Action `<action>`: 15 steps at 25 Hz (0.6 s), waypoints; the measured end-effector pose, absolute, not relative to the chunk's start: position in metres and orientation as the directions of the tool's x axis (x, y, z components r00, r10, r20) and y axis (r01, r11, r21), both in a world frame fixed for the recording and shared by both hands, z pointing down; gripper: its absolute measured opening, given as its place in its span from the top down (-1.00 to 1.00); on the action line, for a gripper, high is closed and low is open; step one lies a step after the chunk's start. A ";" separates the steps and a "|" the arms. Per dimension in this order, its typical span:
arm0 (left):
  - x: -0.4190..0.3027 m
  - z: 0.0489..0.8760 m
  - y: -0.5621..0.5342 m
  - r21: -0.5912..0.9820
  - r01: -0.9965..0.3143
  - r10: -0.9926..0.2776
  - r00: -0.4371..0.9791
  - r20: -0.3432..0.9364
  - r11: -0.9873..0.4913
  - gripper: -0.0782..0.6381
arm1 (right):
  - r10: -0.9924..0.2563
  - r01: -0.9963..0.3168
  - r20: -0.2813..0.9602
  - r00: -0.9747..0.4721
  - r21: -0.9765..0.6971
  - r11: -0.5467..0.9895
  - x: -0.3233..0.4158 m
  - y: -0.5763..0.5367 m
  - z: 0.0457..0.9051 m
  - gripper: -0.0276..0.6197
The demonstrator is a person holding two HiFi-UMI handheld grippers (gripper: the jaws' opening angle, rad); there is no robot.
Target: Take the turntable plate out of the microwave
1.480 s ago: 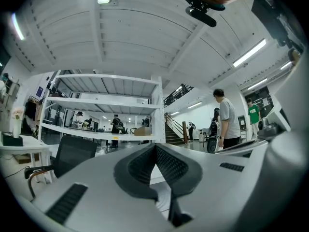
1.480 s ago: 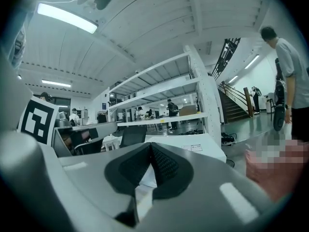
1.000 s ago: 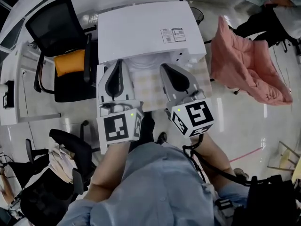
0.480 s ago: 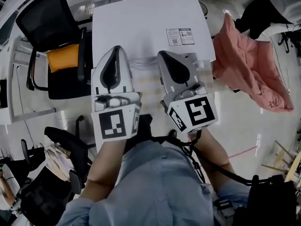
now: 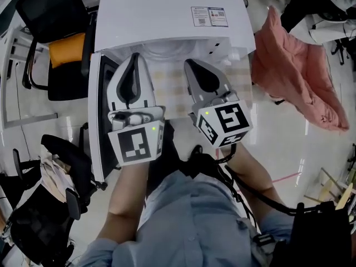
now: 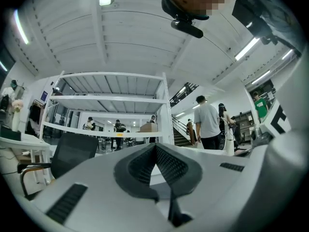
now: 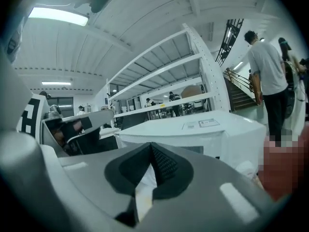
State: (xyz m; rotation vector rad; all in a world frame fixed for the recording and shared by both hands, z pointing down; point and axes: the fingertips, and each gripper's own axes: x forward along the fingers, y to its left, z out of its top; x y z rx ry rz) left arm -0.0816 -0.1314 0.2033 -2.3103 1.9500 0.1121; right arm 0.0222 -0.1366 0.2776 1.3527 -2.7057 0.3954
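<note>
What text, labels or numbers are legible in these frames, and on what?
Two stickers on the microwave top: print too small to read.
Cube on the left tool: black-and-white square marker, no letters.
Cube on the right tool: the same kind of marker, no letters.
Nothing else bears readable text.

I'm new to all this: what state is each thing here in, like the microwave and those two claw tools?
Microwave door: swung open, on the left side.
Left gripper: shut, empty.
Right gripper: shut, empty.
Turntable plate: not held by either gripper; cannot be made out inside.
Pink cloth: crumpled in a heap, right of the microwave.
Office chair: unoccupied, orange cushion on it.
</note>
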 end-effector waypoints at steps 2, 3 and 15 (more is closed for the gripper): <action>-0.086 0.215 -0.130 -0.035 -0.988 -0.979 0.156 -0.129 -0.152 0.77 | -0.773 -0.800 0.211 -0.599 -0.200 0.566 0.020 -0.137 0.297 0.91; -0.089 0.224 -0.131 -0.030 -0.989 -0.982 0.149 -0.116 -0.146 0.77 | -0.773 -0.801 0.215 -0.597 -0.204 0.562 0.019 -0.137 0.306 0.91; -0.101 0.306 -0.157 -0.030 -0.992 -0.984 0.124 -0.130 -0.121 0.77 | -0.790 -0.820 0.219 -0.572 -0.145 0.553 0.000 -0.157 0.415 0.90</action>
